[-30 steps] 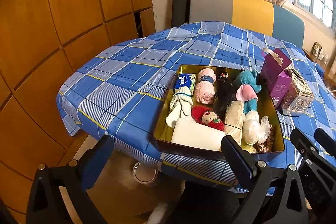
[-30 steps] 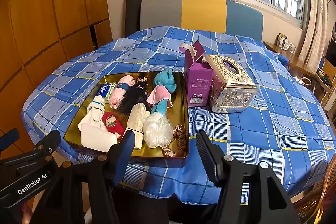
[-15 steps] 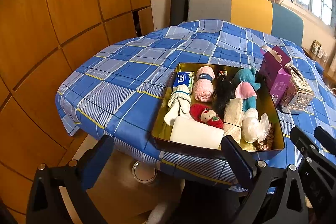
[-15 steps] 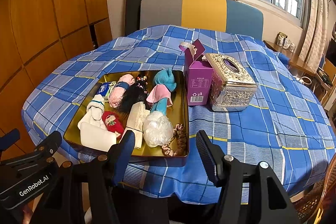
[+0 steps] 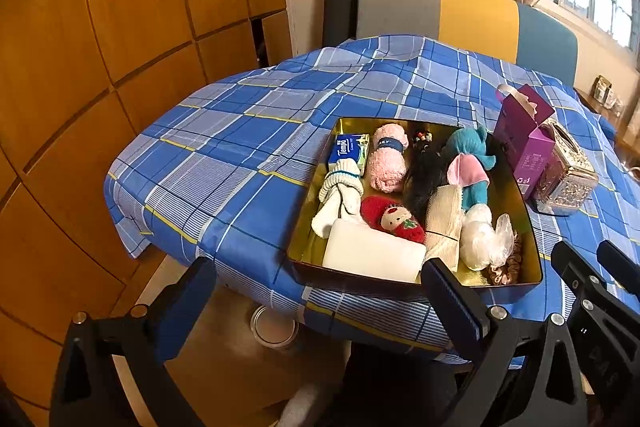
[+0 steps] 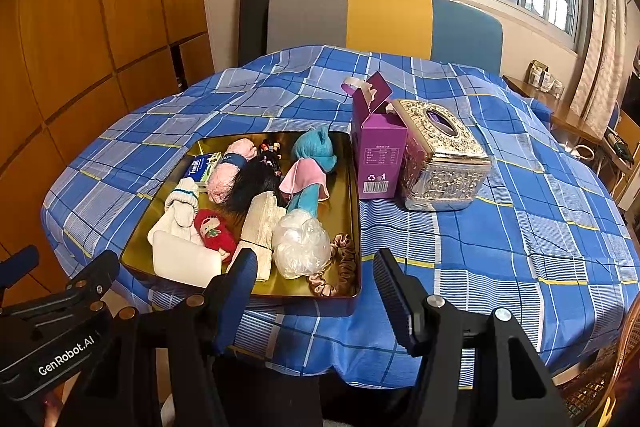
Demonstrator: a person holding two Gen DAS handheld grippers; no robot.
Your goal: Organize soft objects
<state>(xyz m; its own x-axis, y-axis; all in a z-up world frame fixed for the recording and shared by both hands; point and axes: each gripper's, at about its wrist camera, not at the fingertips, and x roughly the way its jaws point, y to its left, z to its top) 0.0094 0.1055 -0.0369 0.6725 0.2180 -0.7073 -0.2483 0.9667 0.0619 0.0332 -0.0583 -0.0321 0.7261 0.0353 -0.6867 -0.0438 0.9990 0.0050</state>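
A gold tray [image 5: 532, 227] [image 6: 354, 211] sits near the front edge of a blue plaid table. It holds soft things: a white block [image 5: 372, 255], white socks [image 6: 180, 207], a red plush [image 5: 394, 219], a pink roll [image 6: 232, 171], a black hairpiece [image 6: 256, 179], a teal and pink doll [image 6: 312, 163], a clear bag [image 6: 300, 243] and a scrunchie [image 6: 340, 267]. My left gripper [image 5: 318, 291] is open and empty, short of the tray's near left corner. My right gripper [image 6: 316, 277] is open and empty, in front of the tray's near edge.
A purple carton [image 6: 376, 155] and a silver tissue box [image 6: 440, 159] stand right of the tray. A tissue pack [image 5: 348, 149] lies in the tray's far left corner. A chair [image 6: 384, 19] stands behind the table. Wooden panels [image 5: 100, 47] line the left wall.
Both grippers have drifted back and up slightly, so the table sits a little lower and farther in view. Nothing on the table has moved.
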